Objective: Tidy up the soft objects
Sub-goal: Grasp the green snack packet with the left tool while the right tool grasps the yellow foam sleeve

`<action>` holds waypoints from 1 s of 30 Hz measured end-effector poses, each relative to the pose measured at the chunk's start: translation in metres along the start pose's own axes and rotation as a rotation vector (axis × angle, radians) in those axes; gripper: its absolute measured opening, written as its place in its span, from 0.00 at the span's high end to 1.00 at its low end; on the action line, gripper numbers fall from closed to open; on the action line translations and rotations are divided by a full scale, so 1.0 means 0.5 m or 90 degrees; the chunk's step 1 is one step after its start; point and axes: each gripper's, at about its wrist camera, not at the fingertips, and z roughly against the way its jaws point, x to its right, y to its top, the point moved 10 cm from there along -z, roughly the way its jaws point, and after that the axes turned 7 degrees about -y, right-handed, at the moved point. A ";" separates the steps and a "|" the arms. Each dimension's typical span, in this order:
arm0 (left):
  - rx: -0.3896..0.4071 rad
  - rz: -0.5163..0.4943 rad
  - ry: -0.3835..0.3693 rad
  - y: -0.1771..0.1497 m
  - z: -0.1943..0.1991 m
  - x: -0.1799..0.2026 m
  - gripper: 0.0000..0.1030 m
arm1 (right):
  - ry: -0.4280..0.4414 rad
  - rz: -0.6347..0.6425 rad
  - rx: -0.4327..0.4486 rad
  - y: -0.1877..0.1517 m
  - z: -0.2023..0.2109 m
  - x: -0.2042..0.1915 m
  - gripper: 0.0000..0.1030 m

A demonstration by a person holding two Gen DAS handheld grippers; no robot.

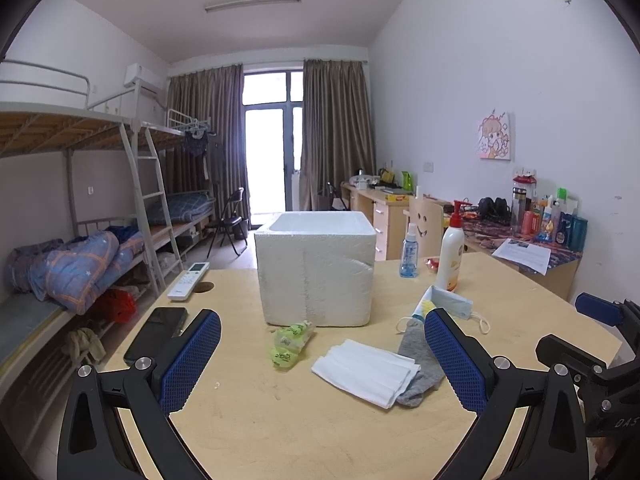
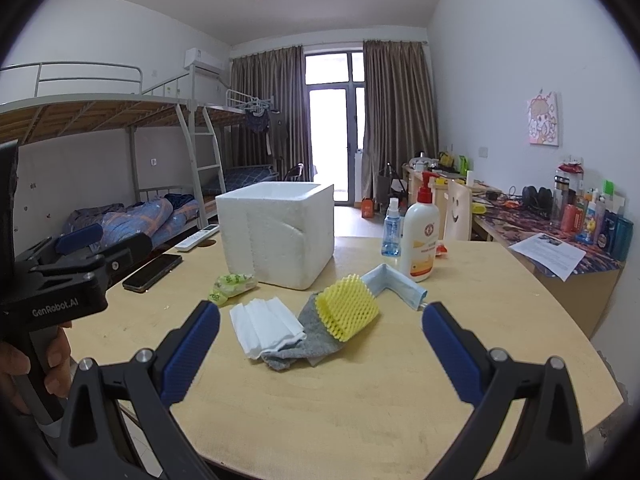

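A white foam box (image 1: 316, 268) (image 2: 280, 232) stands open-topped on the wooden table (image 1: 280, 420) (image 2: 360, 400). In front of it lie a green plastic bag (image 1: 290, 344) (image 2: 232, 284), a folded white cloth (image 1: 364, 372) (image 2: 264, 326), a grey sock (image 1: 416, 354) (image 2: 308, 340), a yellow foam net (image 2: 348, 310) on the sock, and a blue face mask (image 1: 450, 302) (image 2: 394, 282). My left gripper (image 1: 322, 354) is open above the table's near edge, facing the cloth. My right gripper (image 2: 320, 344) is open too, with the sock and net just beyond its fingertips.
A black phone (image 1: 156, 338) (image 2: 152, 272) and a white remote (image 1: 188, 280) (image 2: 198, 237) lie at the table's left. A lotion pump bottle (image 1: 450, 256) (image 2: 418, 240) and a small spray bottle (image 1: 409, 254) (image 2: 391, 232) stand right of the box. Bunk beds on the left, cluttered desks on the right.
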 end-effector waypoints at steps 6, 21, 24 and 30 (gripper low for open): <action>-0.018 0.001 -0.001 0.000 -0.030 -0.008 0.01 | 0.000 -0.002 -0.018 0.006 -0.035 0.001 0.01; -0.112 0.009 -0.005 -0.039 -0.173 -0.054 0.01 | 0.014 -0.014 -0.069 0.000 -0.127 0.013 0.01; -0.140 0.004 -0.001 -0.057 -0.209 -0.066 0.01 | 0.012 -0.012 -0.102 -0.011 -0.168 0.014 0.01; -0.201 0.007 -0.004 -0.093 -0.282 -0.096 0.05 | 0.002 -0.009 -0.142 -0.029 -0.208 0.022 0.01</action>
